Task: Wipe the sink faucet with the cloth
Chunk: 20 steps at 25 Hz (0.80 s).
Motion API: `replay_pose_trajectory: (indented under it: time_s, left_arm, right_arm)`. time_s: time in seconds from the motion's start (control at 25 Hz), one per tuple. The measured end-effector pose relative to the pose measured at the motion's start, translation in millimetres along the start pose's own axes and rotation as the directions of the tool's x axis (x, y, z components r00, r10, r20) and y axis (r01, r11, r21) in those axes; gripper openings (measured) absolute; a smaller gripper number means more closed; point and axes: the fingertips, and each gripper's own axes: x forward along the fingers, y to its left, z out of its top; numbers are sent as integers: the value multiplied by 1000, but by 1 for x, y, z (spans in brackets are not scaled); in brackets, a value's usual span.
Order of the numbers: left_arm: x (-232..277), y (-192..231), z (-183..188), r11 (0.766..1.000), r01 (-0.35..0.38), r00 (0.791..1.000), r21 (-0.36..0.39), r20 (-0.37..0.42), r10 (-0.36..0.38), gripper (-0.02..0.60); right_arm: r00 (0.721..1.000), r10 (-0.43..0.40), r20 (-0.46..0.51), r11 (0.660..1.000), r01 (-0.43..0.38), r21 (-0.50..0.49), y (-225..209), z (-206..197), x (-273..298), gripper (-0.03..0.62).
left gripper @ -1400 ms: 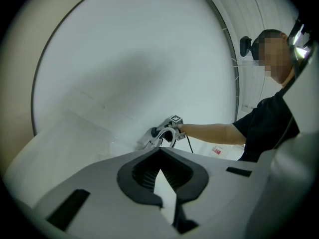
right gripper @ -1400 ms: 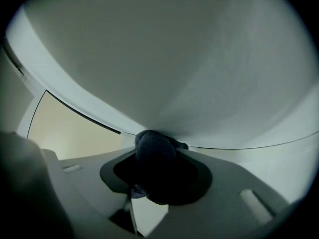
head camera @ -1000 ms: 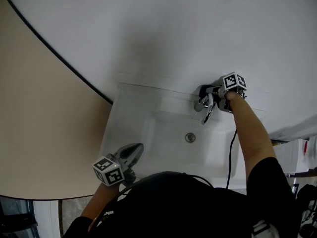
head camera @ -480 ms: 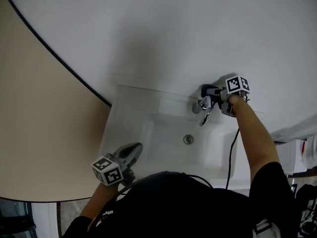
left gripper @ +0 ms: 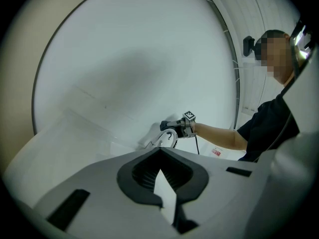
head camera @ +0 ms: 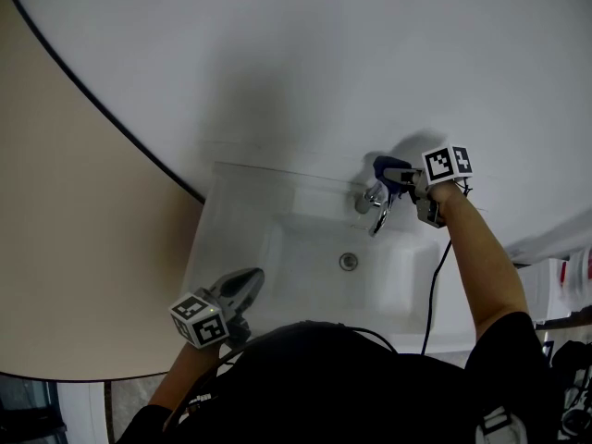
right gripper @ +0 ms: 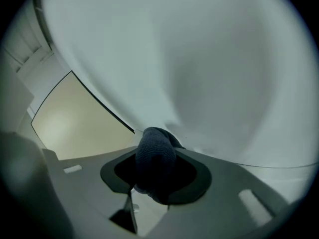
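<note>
R gripper [head camera: 396, 175] w/ cloth [head camera: 382, 166] shifted back, prob. off sink faucet [head camera: 374, 200].

Shiny chrome faucet [head camera: 376, 203], fuzzy dark cloth [right gripper: 155, 156], glossy white sink [head camera: 242, 213]

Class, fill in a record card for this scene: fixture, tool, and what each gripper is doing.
Fixture: chrome faucet at the back of the white rectangular sink
Tool: dark blue cloth
Right gripper: shut on the cloth, at the faucet's top; contact unclear
Left gripper: shut, empty, near the sink's front left rim
</note>
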Motion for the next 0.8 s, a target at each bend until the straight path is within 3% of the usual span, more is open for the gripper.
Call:
replay_pose_trajectory:
  time_s: [0.44,0.6,0.8]
  left_arm:
    - [2,-1,-1,1000,7,1000,-3,0,-7,-8]
    - [7,-2,0,1000,12,1000,-3,-7,-12,-8]
    - [10,-5,1,1000,25,1000,3,-14,-25,-8]
  right_arm:
    - [993,-114,29,952,118,-281,35,-17,-16,132]
    - [986,-160,49,911,167,-376,46,-25,-21,132]
    - [973,-221,68,832,224,-508,59,-38,-24,132]
